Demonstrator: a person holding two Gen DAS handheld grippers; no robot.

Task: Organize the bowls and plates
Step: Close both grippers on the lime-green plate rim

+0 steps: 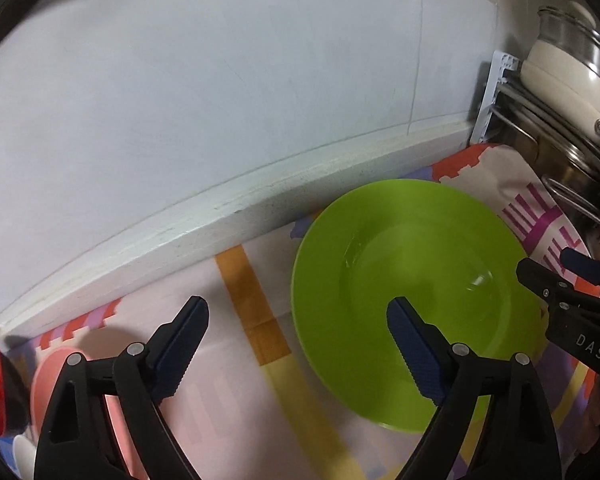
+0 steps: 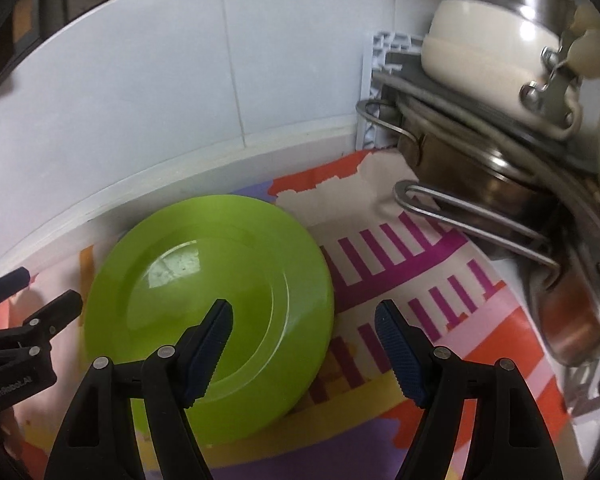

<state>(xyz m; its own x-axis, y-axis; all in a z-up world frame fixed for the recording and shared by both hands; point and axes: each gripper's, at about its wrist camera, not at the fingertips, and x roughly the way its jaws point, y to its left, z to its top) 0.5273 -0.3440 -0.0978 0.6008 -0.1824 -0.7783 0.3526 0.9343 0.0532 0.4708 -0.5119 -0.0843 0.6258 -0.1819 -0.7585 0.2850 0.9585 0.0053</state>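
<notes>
Plate (image 1: 412, 280) beneath both open jaws

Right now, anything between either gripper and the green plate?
Nothing visible. The green plate lies flat on the patterned mat, top bare. The left gripper and right gripper are both open and empty, each straddling one side of its rim.

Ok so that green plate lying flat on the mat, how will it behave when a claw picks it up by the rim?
The green plate looks rigid, so it probably won't flex. Its glossy surface reflects light, so it may slip between pads. It lies flat on the patterned mat, so the rim may be awkward to get under.
</notes>
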